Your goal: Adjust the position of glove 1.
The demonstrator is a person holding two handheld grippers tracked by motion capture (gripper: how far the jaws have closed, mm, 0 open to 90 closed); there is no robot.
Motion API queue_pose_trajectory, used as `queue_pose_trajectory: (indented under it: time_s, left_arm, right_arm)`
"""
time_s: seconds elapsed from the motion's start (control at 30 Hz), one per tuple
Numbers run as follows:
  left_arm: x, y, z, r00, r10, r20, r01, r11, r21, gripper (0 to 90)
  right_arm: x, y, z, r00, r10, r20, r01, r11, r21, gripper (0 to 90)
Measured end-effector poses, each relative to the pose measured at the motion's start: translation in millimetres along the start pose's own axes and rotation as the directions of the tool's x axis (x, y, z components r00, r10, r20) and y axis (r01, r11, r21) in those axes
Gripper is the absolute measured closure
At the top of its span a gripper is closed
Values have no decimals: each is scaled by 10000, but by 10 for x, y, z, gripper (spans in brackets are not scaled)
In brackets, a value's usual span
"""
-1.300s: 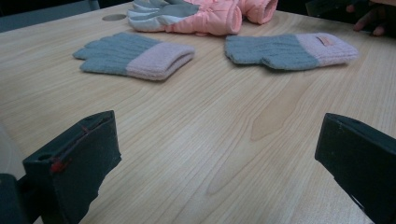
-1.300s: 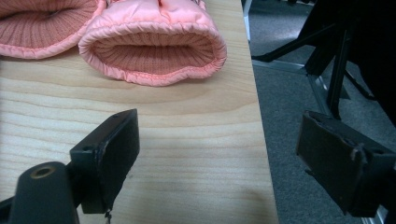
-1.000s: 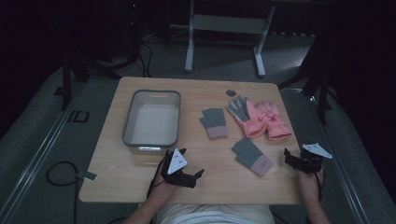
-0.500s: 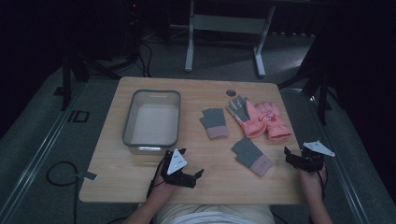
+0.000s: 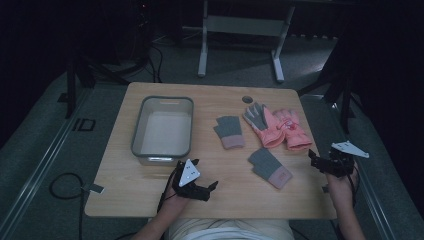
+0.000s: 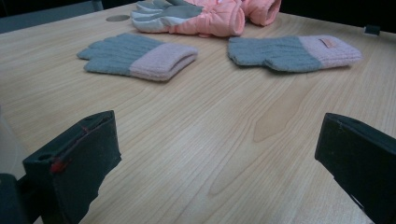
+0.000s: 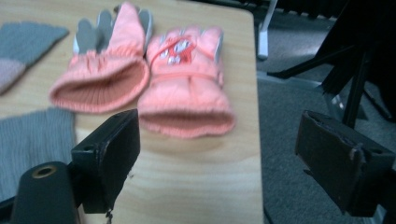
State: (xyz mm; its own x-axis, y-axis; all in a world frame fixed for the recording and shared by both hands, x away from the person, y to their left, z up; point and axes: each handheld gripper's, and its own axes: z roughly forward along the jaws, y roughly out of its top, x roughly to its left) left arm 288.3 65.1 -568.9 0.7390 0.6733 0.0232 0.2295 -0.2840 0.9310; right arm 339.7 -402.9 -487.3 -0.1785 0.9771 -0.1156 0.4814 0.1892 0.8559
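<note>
Two grey knit gloves with pink cuffs lie mid-table, one (image 5: 229, 131) further back and one (image 5: 270, 166) nearer the front. Behind them a pair of pink ski gloves (image 5: 277, 127) lies side by side. My left gripper (image 5: 205, 174) rests at the table's front edge, open and with nothing in it. It looks across bare wood at the knit gloves (image 6: 135, 58) (image 6: 292, 51). My right gripper (image 5: 312, 160) is open at the table's right edge. The right-hand pink glove's cuff (image 7: 187, 116) lies just beyond its jaws, apart from them. My right gripper (image 7: 219, 158) is partly over the floor.
A grey-rimmed bin (image 5: 136, 131) with a pale inside stands at the table's left, just behind my left gripper. A round cable hole (image 5: 248, 99) sits near the back edge. The table's right edge (image 7: 257, 140) drops to grey carpet. Dark stands ring the table.
</note>
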Motion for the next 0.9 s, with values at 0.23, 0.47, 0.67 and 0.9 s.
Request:
queue_pose_trajectory:
  time_s: [0.23,0.47,0.67,0.9]
  left_arm:
    - [-2,0,-1,10000,3,-38,-3,10000,-7,0]
    - [-4,-1,-3,10000,-3,-35,3,10000,-29,0]
    - [-3,-2,-3,10000,-20,-27,20,10000,-64,0]
    - [-5,-2,-2,10000,34,-32,-35,10000,-33,0]
  right_arm:
    - [-14,240,-125,9991,292,298,-275,9981,-544,149]
    - [-4,455,-205,9979,635,143,-616,9926,-1048,160]
    - [95,632,-218,9995,278,133,-257,9903,-1362,139]
    - [251,749,-101,9968,128,-793,-204,9952,-956,130]
